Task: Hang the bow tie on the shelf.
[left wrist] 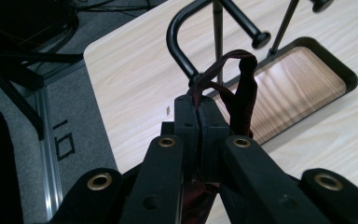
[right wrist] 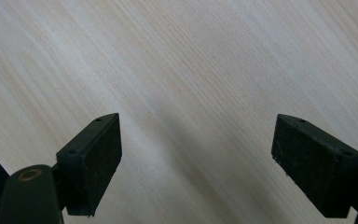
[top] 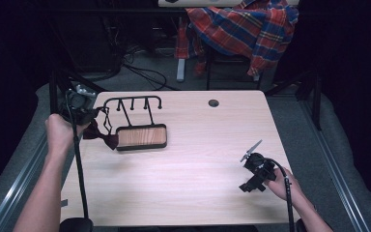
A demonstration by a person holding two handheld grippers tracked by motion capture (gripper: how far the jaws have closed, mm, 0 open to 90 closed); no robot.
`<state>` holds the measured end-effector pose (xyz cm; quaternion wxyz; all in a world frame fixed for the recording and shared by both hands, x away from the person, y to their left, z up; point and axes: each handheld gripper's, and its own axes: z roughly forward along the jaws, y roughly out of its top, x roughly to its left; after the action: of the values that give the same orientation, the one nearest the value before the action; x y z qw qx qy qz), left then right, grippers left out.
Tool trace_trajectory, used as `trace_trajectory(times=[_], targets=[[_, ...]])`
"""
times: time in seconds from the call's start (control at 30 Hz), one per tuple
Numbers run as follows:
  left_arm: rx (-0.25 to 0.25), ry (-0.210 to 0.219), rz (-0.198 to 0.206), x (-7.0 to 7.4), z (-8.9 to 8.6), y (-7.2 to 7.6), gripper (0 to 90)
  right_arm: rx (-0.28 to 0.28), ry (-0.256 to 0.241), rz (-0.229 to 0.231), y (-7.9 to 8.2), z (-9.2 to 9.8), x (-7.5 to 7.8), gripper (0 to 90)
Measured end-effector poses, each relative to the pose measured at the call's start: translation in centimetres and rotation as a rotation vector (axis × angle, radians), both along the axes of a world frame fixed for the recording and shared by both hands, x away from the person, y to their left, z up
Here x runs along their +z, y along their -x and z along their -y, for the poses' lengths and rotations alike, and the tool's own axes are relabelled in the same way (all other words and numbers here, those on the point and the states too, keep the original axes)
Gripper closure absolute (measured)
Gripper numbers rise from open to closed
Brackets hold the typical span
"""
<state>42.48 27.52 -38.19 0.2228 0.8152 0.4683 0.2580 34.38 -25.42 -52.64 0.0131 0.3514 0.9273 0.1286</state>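
- High view: my left claw (top: 92,117) sits at the far left of the bench (top: 198,169), clamped on a dark red bow tie (top: 102,137) that hangs from it just left of the rack's tray.
- The black rack (top: 137,121) stands on the left half of the bench, with a wood-lined tray (top: 141,137) at its base and a bar of pegs above.
- My right claw (top: 248,170) is at the near right, well apart from the rack, with its jaws spread.
- A plaid shirt (top: 244,26) is draped over a chair beyond the far edge.
- Left gripper view: my left claw (left wrist: 200,116) has its jaws pressed together on the bow tie's strap (left wrist: 242,93), which loops up in front of the rack's curved bar (left wrist: 179,46); the tray (left wrist: 293,84) lies just beyond.
- Right gripper view: my right claw (right wrist: 212,158) stands wide open over bare bench wood (right wrist: 191,60), holding nothing.
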Motion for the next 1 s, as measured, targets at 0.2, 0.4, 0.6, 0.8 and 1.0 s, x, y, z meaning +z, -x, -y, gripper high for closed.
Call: trace_trajectory(times=[0.2,0.4,0.6,0.8,1.0], targets=[[0.002,0.011,0.005,0.4,0.2,-0.7,88.7,0.016,0.006,-0.015,-0.1,0.0,0.1,15.9],[0.017,-0.004,0.0,0.2,0.3,-1.8,88.7,-0.006,-0.016,-0.007,0.1,0.0,-0.1,15.9],[0.036,-0.035,-0.011,-0.3,0.4,-2.9,88.6,0.007,0.008,-0.006,0.1,0.0,0.0,15.9],[0.054,-0.042,-0.023,-1.0,0.1,-3.5,88.6,0.0,0.006,-0.003,0.1,-0.1,-0.1,15.9],[0.075,-0.057,-0.025,-1.5,-0.5,-4.0,88.5,0.004,0.004,-0.007,0.1,-0.1,-0.1,15.9]])
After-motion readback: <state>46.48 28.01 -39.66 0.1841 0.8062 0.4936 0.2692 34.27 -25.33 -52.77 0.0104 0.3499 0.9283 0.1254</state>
